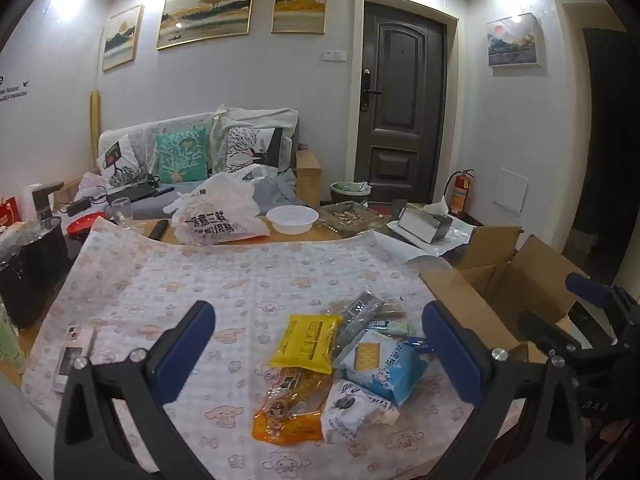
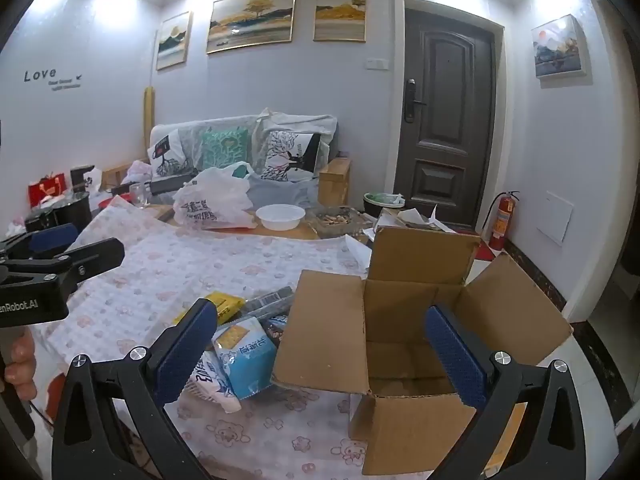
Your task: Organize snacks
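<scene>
A pile of snack packets lies on the pink patterned tablecloth [image 1: 248, 280]: a yellow packet [image 1: 306, 342], an orange packet [image 1: 290, 408], a blue cracker packet [image 1: 384, 360], a white packet [image 1: 354, 410] and a grey bar packet [image 1: 360, 312]. My left gripper [image 1: 316, 344] is open and empty above the pile. An open cardboard box [image 2: 404, 320] stands right of the pile; its inside looks empty. My right gripper [image 2: 320, 344] is open and empty over the box's left flap. The blue packet [image 2: 248, 354] and white packet [image 2: 210, 380] show beside the box.
A pink phone [image 1: 74, 354] lies at the cloth's left. A black pot [image 1: 28, 264] stands at the far left. A white plastic bag [image 1: 218, 212], a white bowl [image 1: 291, 218], a tray of shells [image 1: 348, 216] and a tissue holder [image 1: 426, 224] line the far edge.
</scene>
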Available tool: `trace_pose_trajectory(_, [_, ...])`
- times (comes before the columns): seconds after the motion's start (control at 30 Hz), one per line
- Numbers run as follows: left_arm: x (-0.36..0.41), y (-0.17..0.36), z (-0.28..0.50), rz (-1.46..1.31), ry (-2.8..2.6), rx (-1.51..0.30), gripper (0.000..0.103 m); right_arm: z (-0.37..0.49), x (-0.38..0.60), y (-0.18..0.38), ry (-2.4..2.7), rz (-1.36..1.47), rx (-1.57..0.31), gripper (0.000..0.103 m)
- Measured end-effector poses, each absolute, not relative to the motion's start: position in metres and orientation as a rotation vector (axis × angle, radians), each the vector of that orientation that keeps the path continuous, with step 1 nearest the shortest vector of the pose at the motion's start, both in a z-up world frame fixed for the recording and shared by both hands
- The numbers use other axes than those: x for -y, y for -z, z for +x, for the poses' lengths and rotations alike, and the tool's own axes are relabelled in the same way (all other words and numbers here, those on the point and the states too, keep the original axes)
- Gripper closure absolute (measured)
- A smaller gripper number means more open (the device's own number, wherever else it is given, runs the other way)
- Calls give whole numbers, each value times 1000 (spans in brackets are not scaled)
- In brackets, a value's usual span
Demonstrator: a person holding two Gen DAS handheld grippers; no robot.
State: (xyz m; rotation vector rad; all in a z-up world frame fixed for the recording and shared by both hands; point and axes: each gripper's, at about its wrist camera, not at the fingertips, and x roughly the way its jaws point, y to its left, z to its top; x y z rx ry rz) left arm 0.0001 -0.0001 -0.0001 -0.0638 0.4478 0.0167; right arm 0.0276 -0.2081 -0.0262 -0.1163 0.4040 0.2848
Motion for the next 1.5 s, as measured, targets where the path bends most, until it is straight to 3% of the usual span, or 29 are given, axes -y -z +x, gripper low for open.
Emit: trace_pose_trajectory(1.5, [-1, 19, 18, -60, 2, -493, 1, 27, 197, 24, -288, -111, -410, 0])
